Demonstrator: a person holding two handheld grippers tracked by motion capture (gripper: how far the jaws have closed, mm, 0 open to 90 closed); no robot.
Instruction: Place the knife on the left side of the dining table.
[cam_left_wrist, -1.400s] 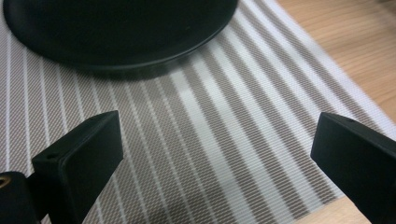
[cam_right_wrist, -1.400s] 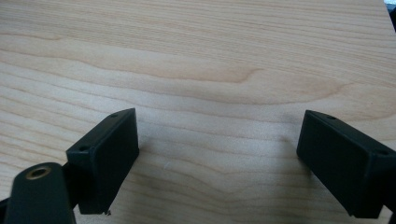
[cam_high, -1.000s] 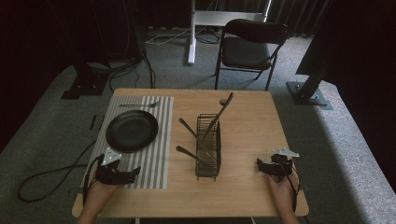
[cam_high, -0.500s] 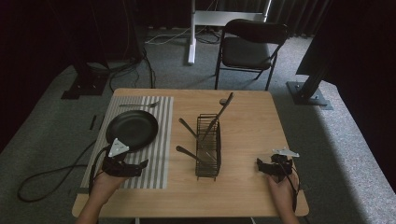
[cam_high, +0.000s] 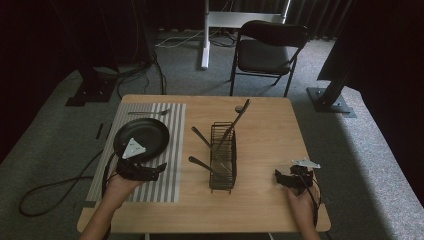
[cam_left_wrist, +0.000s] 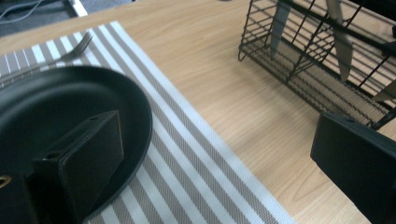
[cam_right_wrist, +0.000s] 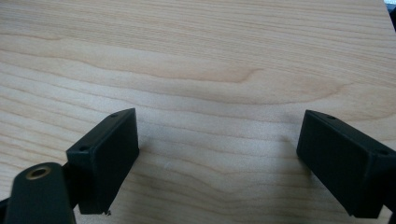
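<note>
A: Plate (cam_high: 141, 140) first, since the left tool (cam_high: 150, 171) hovers right at its 5 o'clock edge: black, shallow, sitting on the striped mat (cam_high: 170, 150) at the bench's (cam_high: 270, 125) 9 o'clock side

B: How would it handle?

A: Judging by the look, it's rigid and fairly light, with a smooth matt surface that could slip between hard pads. It looks like it might chip if dropped, though I can't tell the material

B: Where to grip?

A: On the rim. In the left gripper view the near rim (cam_left_wrist: 140, 135) curves up off the mat, so one jaw could go over it and the other under. A pinch at the lip nearest the hand seems safest; a flat grab on the middle gives nothing to hold

B: Is the left tool ready?

A: Its jaws stand wide apart and empty, one over the plate's edge, the other out over bare wood toward the wire rack (cam_left_wrist: 327, 56)

B: And the other hand?

A: The right tool (cam_high: 287, 179) rests low at the bench's 4 o'clock, jaws spread, holding nothing, well apart from everything

B: Anything in the way?

A: A fork (cam_high: 150, 112) lies on the mat at the plate's 12 o'clock, clear of the rim. The rack with its utensils (cam_high: 235, 120) stands at 3 o'clock, near but not touching
</note>
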